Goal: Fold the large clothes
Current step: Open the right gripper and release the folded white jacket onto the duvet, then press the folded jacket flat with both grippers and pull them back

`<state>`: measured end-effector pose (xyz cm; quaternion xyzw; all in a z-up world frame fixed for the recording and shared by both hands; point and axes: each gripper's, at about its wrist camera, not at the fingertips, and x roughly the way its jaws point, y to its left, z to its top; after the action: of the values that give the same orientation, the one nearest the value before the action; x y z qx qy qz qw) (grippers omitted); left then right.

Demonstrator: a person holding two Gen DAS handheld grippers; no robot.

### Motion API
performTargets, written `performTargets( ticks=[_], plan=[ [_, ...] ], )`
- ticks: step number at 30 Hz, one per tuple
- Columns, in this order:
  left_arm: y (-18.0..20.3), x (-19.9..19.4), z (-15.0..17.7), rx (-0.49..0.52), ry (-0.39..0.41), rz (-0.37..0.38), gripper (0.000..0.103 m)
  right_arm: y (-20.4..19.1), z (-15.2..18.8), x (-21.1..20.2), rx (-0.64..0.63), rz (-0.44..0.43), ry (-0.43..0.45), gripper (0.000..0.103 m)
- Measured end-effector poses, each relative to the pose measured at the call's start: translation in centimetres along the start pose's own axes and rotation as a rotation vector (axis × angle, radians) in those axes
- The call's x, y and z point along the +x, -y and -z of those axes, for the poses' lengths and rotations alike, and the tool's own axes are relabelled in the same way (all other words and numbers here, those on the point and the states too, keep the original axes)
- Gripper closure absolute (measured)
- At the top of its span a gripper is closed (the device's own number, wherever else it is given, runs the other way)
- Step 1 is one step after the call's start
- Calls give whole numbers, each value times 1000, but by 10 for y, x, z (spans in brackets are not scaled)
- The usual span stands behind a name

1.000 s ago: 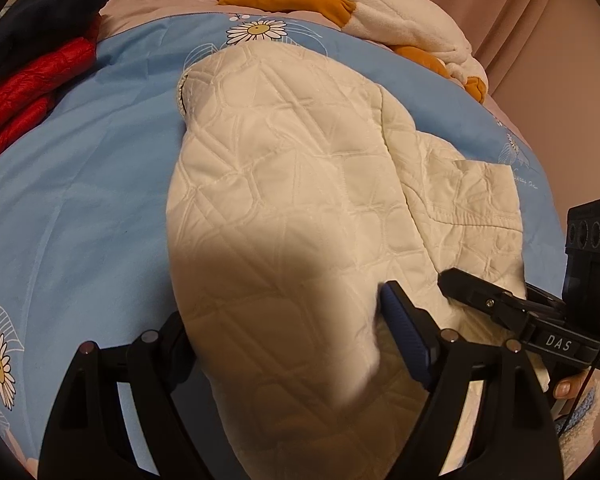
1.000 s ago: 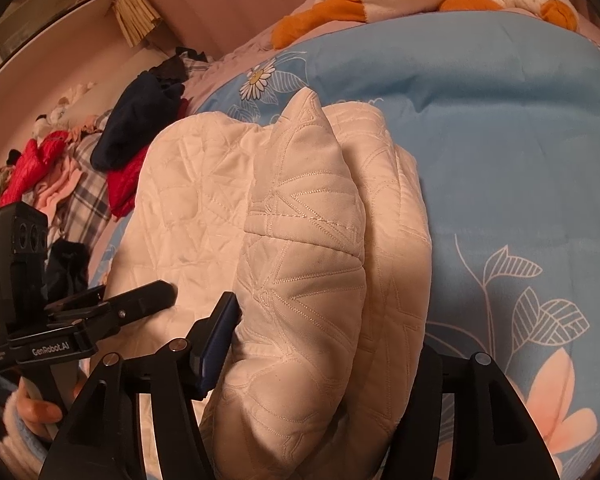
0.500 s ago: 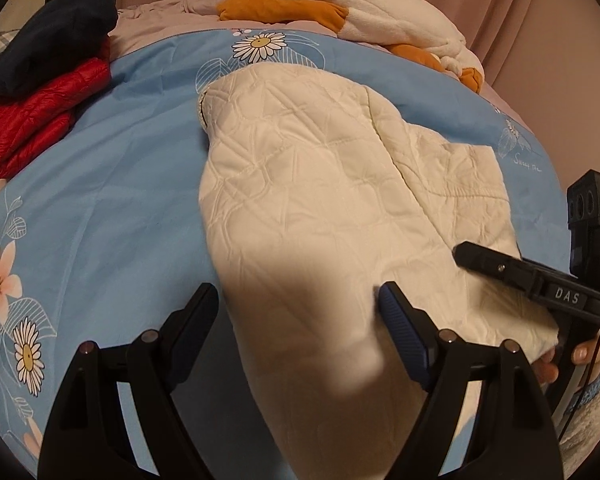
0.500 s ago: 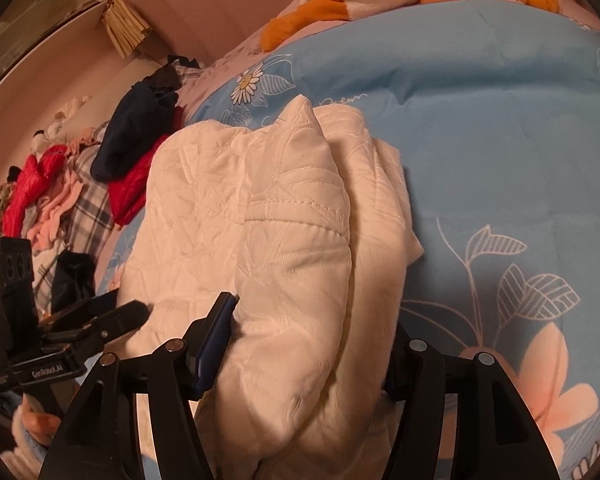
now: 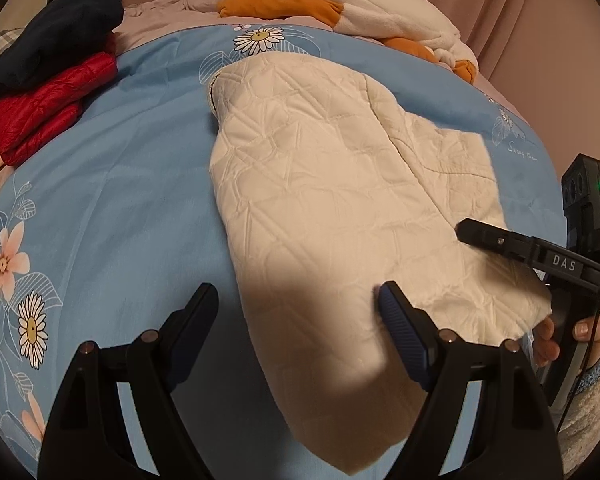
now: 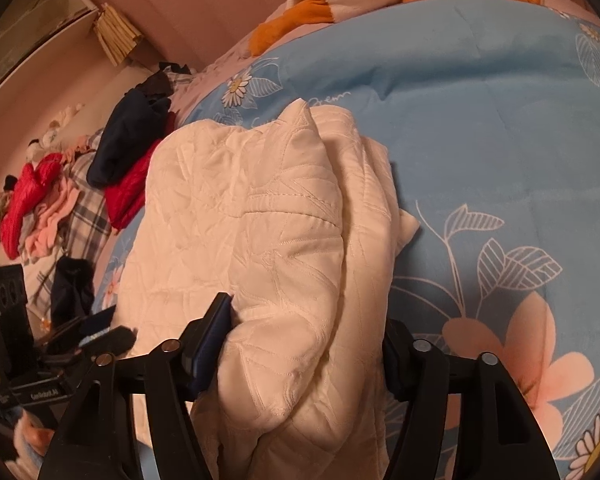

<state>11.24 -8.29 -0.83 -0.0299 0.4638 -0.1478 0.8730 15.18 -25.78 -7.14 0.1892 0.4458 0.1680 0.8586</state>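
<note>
Bare blue floral bed cover (image 5: 112,184) open left of the cream quilted jacket (image 5: 332,200), stacked red (image 5: 48,108) and navy puffer jackets (image 5: 56,28) blocking its far left edge, white and orange plush blanket (image 5: 364,12) crowding the head end, wide clear cover (image 6: 500,128) right of the jacket's bunched fold (image 6: 284,240)

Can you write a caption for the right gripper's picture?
Right gripper opening around a folded cream quilted jacket on a blue flowered bedspread.

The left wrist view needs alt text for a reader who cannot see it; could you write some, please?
A cream quilted jacket lies folded on a blue floral duvet. The left gripper hangs open over its near end; red and navy clothes are piled far left.
</note>
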Motion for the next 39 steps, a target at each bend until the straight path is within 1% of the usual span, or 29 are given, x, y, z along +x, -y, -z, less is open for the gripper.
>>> performTargets(
  ticks=[6,13,23,26,32,36,39],
  plan=[
    [2,-2,4,1,-3,-7,20,7,7,-12,9,2,11,30],
    [5,-6,9,10,-7,-19,20,8,9,-15,14,10,13,30],
    [7,-12,16,18,-8,-32,20,8,15,-24,-1,39,24,30],
    [7,-13,18,12,-12,-32,20,5,18,-30,-22,66,31,30],
    [11,-18,24,18,-8,-35,20,-4,26,-46,-86,136,75,30],
    [15,-23,29,34,0,-52,20,-15,28,-58,-140,209,135,30],
    [19,-30,33,51,20,-75,21,-27,29,-67,-198,227,183,30]
  ],
)
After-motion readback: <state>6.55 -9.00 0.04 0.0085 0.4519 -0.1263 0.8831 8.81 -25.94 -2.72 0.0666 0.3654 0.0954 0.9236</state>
